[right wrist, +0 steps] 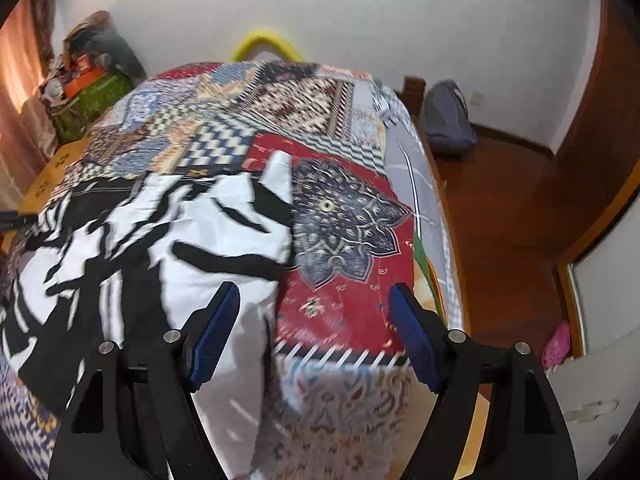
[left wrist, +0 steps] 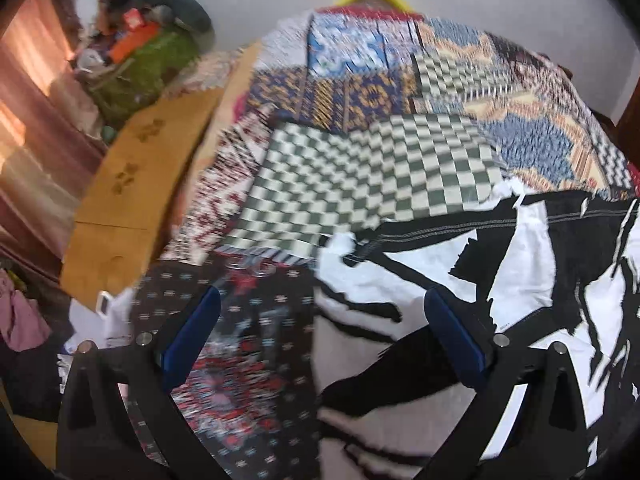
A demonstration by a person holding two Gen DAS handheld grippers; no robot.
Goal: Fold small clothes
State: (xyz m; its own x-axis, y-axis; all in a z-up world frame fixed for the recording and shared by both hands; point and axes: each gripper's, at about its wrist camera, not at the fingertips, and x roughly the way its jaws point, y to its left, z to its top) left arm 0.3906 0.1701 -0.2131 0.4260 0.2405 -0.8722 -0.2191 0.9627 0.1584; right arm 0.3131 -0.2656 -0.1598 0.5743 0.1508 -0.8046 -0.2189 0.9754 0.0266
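On the patchwork bedspread (right wrist: 344,200) lies the task's item, a black-and-white printed garment (right wrist: 160,240), spread mostly flat toward the bed's left portion as the right wrist view shows it. One narrow white end (right wrist: 280,168) of the garment points toward the far end of the bed; whether it is a sleeve or a leg cannot be told.

Left tool (left wrist: 320,340): released, jaws wide apart, nothing between them. It hovers over the garment's left edge, where white cloth meets the bedspread (left wrist: 248,360), one blue pad (left wrist: 192,332) over the bedspread and the other over the garment. Contact with the cloth cannot be confirmed; the view is motion-blurred.

Right tool (right wrist: 316,332): likewise released and empty, straddling the garment's right edge, with its left pad (right wrist: 216,332) over white cloth and its right pad over the red patch of the bedspread.

Assessment: both tools stand spread across opposite side edges of the garment, probably so that each can close on an edge and carry it over. Folding appears not yet begun; the cloth lies open and somewhat wrinkled.

Beyond the bedspread's left side stand a cardboard sheet (left wrist: 132,184) and a heap of bags (left wrist: 148,40); these play no part.
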